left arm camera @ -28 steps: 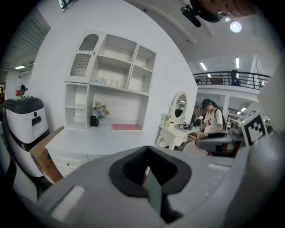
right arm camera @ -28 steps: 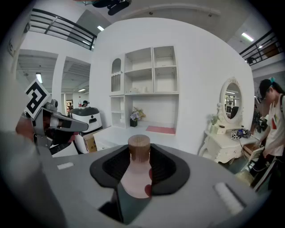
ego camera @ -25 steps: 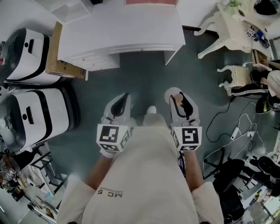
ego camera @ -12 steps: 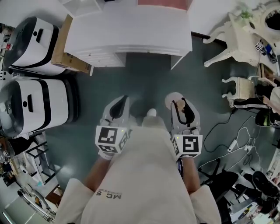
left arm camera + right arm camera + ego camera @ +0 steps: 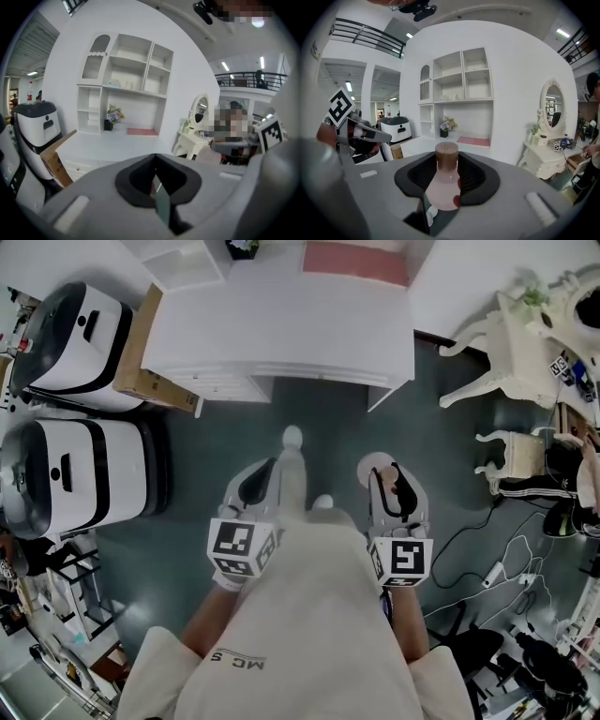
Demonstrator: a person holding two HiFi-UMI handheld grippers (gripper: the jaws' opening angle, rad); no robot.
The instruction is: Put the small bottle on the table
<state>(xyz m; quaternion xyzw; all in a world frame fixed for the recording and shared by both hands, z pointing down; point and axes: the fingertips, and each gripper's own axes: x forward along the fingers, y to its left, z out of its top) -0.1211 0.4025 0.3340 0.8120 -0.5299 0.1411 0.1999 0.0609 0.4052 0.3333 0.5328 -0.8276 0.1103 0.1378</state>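
A small pinkish bottle (image 5: 446, 185) with a brown cap stands upright between the black pads of my right gripper (image 5: 446, 165), which is shut on it. From the head view the bottle (image 5: 373, 465) shows as a pale round top at the tip of the right gripper (image 5: 389, 479). My left gripper (image 5: 261, 476) hangs level with it at the left. Its jaws (image 5: 157, 180) are together with nothing in them. The white table (image 5: 281, 334) lies ahead, beyond a strip of dark floor, apart from both grippers.
A pink mat (image 5: 356, 261) and a small potted plant (image 5: 242, 247) sit at the table's back, under white shelves (image 5: 461, 89). Two white-and-black machines (image 5: 75, 474) and a cardboard box (image 5: 141, 362) stand left. White ornate furniture (image 5: 525, 343) and floor cables (image 5: 506, 559) are at right.
The table has come nearer and lower in the head view. The person's foot has stepped forward between the grippers. Both grippers keep their pose, the bottle still held.
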